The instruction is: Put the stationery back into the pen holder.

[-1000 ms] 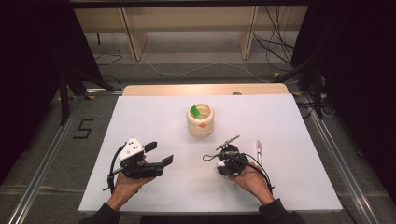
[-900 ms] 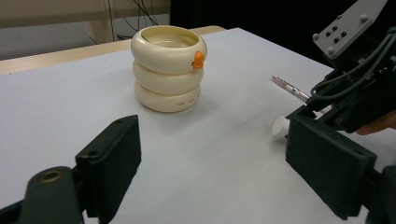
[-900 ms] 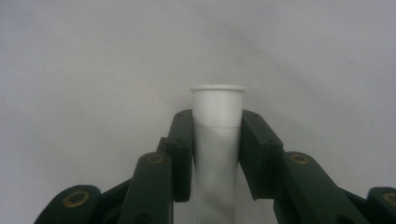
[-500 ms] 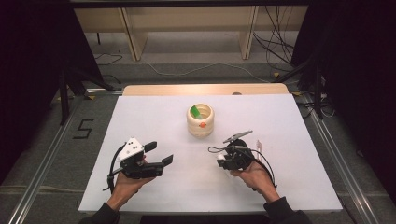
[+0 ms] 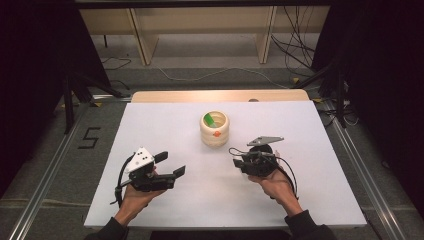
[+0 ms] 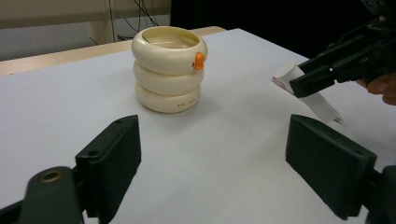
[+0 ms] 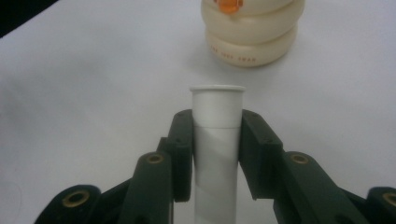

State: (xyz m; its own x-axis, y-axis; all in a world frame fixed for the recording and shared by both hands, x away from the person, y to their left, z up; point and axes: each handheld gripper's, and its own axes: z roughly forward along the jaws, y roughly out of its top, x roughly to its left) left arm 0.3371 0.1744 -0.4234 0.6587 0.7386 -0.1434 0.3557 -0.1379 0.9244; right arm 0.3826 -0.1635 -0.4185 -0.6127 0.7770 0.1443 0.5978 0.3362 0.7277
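A cream holder (image 5: 215, 129) made of three stacked rings, with an orange knob on its side, stands at the table's middle; something green (image 5: 210, 120) lies inside it. My right gripper (image 5: 241, 161) is in front of and to the right of it, shut on a white capped tube (image 7: 217, 126) whose cap points toward the holder (image 7: 254, 32). Both pads press on the tube's sides. My left gripper (image 5: 171, 165) is held low at the front left, open and with nothing between its fingers. The left gripper view looks past its own jaws at the holder (image 6: 169, 70) and the tube (image 6: 306, 91).
The white table (image 5: 150, 120) has a wooden strip (image 5: 220, 95) along its far edge. Dark curtains hang on both sides, with cables on the floor behind. A "5" mark (image 5: 89, 138) sits on the floor at the left.
My right hand has risen a little and turned, so the grey plate now shows on top and the tube's white end no longer sticks out at its right. The left hand has stayed put.
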